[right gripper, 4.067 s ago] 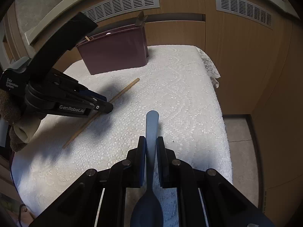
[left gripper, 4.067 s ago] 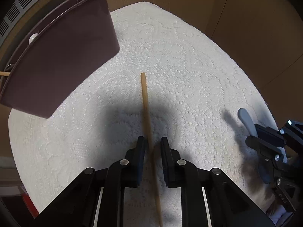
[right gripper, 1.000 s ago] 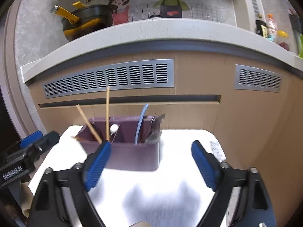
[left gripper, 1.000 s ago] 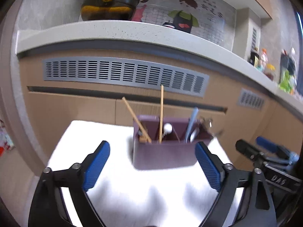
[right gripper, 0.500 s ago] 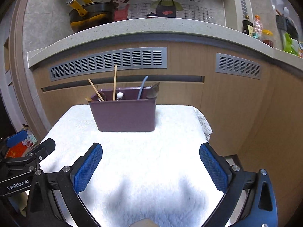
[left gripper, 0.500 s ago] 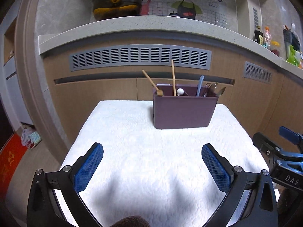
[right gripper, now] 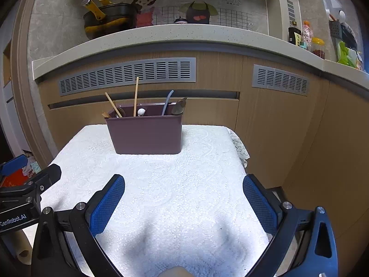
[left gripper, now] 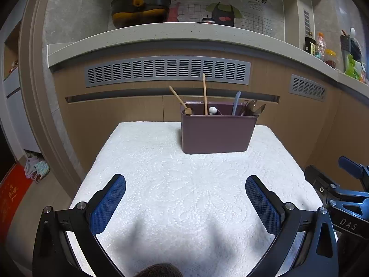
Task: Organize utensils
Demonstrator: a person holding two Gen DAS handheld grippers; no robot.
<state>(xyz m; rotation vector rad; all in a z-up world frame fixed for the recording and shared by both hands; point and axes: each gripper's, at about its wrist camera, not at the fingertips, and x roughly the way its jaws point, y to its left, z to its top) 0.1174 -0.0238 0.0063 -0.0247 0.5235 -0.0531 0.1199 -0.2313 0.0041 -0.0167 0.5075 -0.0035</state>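
A dark purple utensil holder [left gripper: 219, 133] [right gripper: 145, 136] stands upright at the far side of the white-clothed table. In it stand a wooden chopstick [left gripper: 204, 92] [right gripper: 136, 92], a leaning wooden spoon [left gripper: 177, 97] [right gripper: 111, 105], a blue spoon handle [left gripper: 237, 101] [right gripper: 168, 101], a white-tipped piece [left gripper: 212, 109] and metal utensils [left gripper: 253, 107] [right gripper: 181, 106]. My left gripper [left gripper: 184, 182] hovers over the near half of the cloth, open wide and empty. My right gripper [right gripper: 183, 180] is beside it to the right, likewise open and empty, well short of the holder.
The white lace cloth [left gripper: 161, 161] covers a small table against wooden cabinet fronts with grey vents [left gripper: 166, 70]. A counter above carries a black pot [left gripper: 140, 7] and bottles. The table's right edge [right gripper: 237, 147] drops to the floor. A red item [left gripper: 11, 198] lies on the floor at left.
Earlier the left gripper held the chopstick and the right the blue spoon; both now stand in the holder. Over the last second both grippers drew back from the holder, jaws spread wide.
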